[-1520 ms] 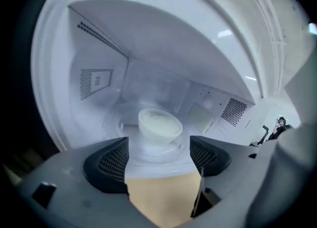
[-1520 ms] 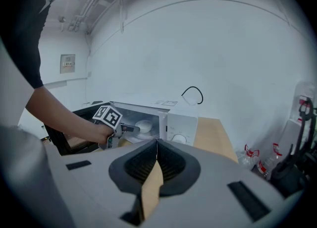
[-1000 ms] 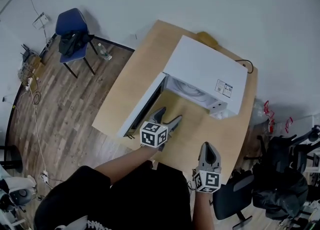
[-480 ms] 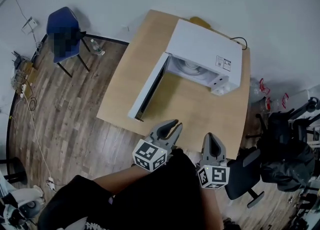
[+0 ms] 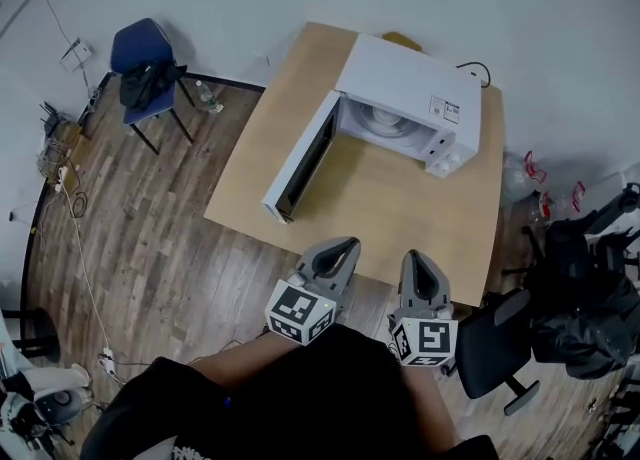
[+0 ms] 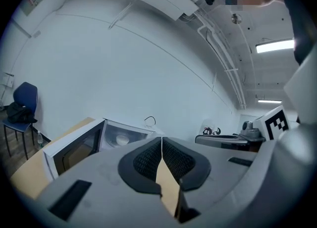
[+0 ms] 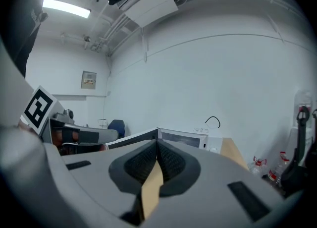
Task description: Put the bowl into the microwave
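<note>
Both grippers have drawn back from over the table toward the person since the earlier frames. The left gripper (image 5: 340, 246), wide open then, has just been closing. Its jaws now meet, with nothing between them.

Right gripper (image 5: 417, 258): just beside the left one, jaws together, empty.

Table (image 5: 400, 210): its near edge lies at the tips of both grippers.

Microwave (image 5: 410, 83): ahead of both grippers and well apart from them. Its door (image 5: 303, 160) stands open on the left gripper's side.

Bowl (image 5: 383, 120): white, inside the microwave cavity, touched by neither gripper.

Chair (image 5: 135, 45): blue, far ahead and left of the left gripper, by the wall.
</note>
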Demonstrator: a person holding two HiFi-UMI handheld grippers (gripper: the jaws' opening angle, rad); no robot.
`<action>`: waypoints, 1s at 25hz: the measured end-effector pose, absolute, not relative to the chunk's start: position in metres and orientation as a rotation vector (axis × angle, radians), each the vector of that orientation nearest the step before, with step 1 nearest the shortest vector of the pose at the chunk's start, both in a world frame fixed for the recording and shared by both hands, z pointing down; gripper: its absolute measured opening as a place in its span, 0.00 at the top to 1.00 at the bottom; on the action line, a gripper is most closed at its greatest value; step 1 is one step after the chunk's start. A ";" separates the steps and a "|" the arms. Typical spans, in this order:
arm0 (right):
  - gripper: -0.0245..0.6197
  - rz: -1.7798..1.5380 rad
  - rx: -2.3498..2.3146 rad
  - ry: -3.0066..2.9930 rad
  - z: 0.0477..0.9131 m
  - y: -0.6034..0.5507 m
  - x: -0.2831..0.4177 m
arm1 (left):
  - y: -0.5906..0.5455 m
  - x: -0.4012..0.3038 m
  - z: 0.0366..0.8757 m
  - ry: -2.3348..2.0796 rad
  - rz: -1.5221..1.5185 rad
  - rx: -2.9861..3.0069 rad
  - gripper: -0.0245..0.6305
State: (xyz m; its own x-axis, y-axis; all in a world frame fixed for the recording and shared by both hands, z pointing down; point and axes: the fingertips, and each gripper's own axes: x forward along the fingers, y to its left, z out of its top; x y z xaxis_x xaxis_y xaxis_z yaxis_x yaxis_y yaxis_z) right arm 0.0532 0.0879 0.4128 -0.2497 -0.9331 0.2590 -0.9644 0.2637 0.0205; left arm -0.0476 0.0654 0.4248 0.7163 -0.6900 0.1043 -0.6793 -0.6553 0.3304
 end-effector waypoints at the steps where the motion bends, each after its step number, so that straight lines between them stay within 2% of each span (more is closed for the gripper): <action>1: 0.87 0.207 1.770 -2.320 0.411 0.094 0.055 | 0.068 -0.046 0.423 -1.093 -0.036 2.580 0.93; 25: 0.87 0.164 1.830 -2.325 0.406 0.250 0.130 | 0.231 0.028 0.392 -1.169 0.020 2.758 0.94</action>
State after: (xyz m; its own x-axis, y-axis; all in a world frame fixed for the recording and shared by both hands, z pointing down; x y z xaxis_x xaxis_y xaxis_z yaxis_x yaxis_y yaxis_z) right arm 0.1297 0.2497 0.4061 -0.2273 -0.9515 0.2072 -0.9712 0.2371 0.0235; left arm 0.0276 0.2309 0.3917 0.6970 -0.7137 0.0693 -0.7157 -0.6865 0.1287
